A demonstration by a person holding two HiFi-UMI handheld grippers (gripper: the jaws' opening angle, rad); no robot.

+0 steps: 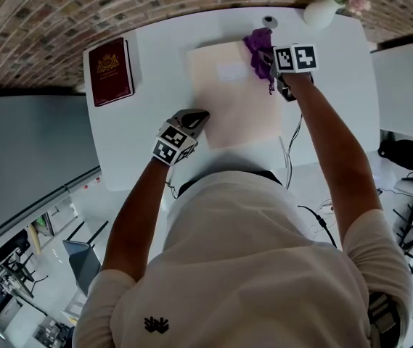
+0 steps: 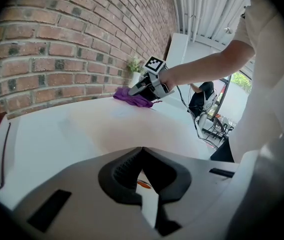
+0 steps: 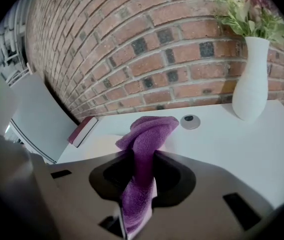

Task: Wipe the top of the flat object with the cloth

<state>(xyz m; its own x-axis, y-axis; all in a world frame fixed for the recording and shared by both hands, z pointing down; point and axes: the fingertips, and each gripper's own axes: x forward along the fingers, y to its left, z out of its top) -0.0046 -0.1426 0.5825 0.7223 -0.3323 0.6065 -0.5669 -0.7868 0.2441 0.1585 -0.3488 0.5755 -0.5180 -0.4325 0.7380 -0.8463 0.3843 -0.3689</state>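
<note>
Lighting's bright and even for us, soft and daylight-ish, so the white rectangular table top (image 1: 126, 158) shows only faint shadows. The head view bends hard at the edges. The red brick wall (image 3: 132, 44) bows in both gripper views, which have black vignetted corners. We see the purple terry cloth (image 3: 144, 139) nice and sharp, while the left gripper view's far right background washes out.
</note>
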